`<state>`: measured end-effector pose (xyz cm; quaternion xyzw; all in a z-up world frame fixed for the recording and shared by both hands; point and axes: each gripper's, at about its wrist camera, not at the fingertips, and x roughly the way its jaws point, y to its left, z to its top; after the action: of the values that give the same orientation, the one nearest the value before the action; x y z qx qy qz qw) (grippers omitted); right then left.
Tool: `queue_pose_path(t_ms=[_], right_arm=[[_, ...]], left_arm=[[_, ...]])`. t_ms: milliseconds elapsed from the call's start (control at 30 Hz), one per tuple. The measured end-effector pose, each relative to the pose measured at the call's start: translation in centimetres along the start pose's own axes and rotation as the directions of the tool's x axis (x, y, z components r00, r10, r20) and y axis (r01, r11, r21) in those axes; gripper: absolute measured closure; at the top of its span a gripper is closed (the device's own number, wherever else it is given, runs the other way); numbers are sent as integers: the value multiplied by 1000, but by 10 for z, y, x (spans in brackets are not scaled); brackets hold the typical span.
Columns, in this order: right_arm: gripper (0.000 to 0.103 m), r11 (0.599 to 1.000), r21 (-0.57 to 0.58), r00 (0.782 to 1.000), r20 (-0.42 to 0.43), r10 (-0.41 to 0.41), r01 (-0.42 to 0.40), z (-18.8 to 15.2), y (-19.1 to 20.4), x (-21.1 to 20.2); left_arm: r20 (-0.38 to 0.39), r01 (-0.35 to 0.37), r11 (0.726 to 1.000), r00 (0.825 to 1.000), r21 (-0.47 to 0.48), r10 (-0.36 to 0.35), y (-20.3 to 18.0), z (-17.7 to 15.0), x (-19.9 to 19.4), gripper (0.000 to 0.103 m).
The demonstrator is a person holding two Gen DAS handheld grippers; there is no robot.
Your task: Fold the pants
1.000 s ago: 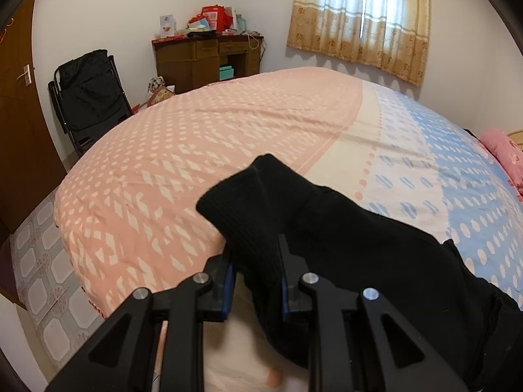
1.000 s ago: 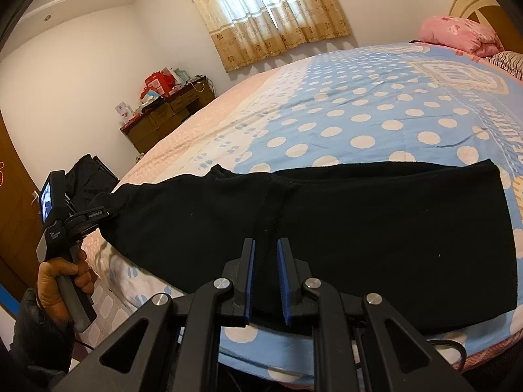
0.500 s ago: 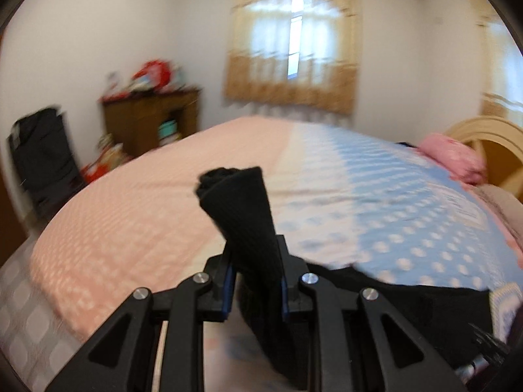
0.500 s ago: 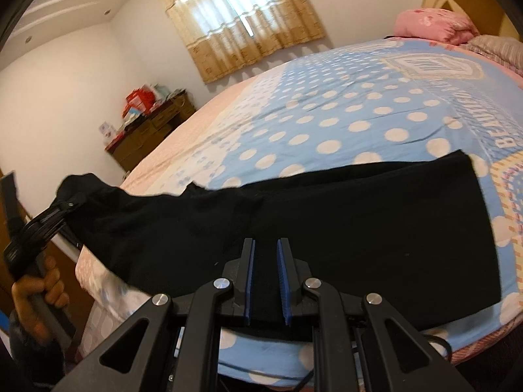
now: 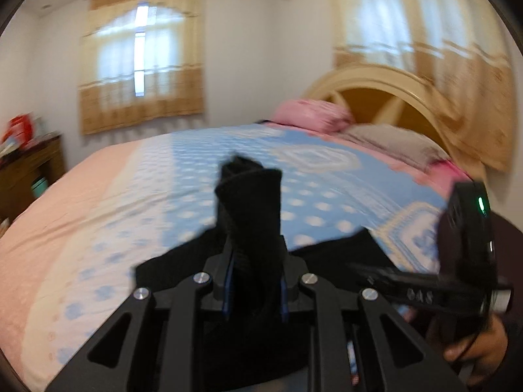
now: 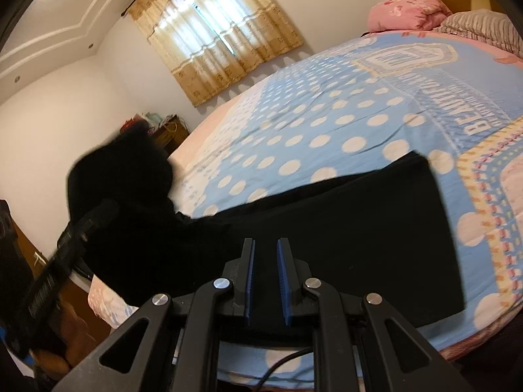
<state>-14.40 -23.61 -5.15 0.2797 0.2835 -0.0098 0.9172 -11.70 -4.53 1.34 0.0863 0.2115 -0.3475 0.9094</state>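
Note:
Black pants [image 6: 359, 228] lie flat across the near edge of the bed. My right gripper [image 6: 265, 251] is shut on their near edge, with black cloth between its blue pads. My left gripper [image 5: 255, 261] is shut on the leg end [image 5: 250, 202], which sticks up past its fingers and is held in the air above the bed. In the right wrist view that lifted leg end [image 6: 124, 170] hangs at the left, above the left gripper [image 6: 65, 251]. The left wrist view shows the right gripper's body [image 5: 425, 290] and the hand holding it [image 5: 474, 349] close at the right.
The bed cover [image 5: 98, 212] is pink on one side and blue with white dots on the other. A pink pillow [image 6: 408, 13] and an arched headboard [image 5: 392, 98] lie at the far end. A wooden desk [image 5: 19, 176] and curtained windows [image 6: 212, 36] line the walls.
My left gripper has swung the leg end up off the bed and across toward the headboard side, close to the right gripper. The right gripper has shifted a little with its hold kept.

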Motion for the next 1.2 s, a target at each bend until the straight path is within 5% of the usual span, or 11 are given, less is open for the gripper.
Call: queue_pose_path(t_ms=[267,333,433,500,567,733,833,1033,1200], right_arm=[[88,996,85,999,25,31,-33,6,-27,-20],[84,989,130,997,21,69,-72,6,-33,-19],[61,970,205,991,28,129,-132,7,-41,-17],[50,966,213,989,39,140,-145,8,-42,-19],[50,964,213,988,39,152,-157,10,-41,-21],[50,935,269,973,37,229,-230,15,-45,-20],[50,933,288,976,31,218,-217,17,-50,-19],[50,962,222,986,-10,166,-160,21,-43,-29],[50,998,60,994,-107,34,-28,-1,-13,4]], left_arm=[[-159,79,988,986,132,-58,-38,-28,43,81],[-187,90,985,980,145,-62,-42,-33,48,80],[-233,101,985,970,141,-66,-43,-38,49,72],[-239,109,986,968,125,-76,-39,-35,46,62],[-216,89,989,975,121,-61,-32,-31,37,43],[-129,155,984,981,92,-142,-4,-16,-8,14],[-69,167,985,984,52,-163,21,-14,-37,11],[-53,-15,999,999,-33,13,69,-16,-41,11],[-178,-155,972,976,-179,123,98,-26,-15,11]])
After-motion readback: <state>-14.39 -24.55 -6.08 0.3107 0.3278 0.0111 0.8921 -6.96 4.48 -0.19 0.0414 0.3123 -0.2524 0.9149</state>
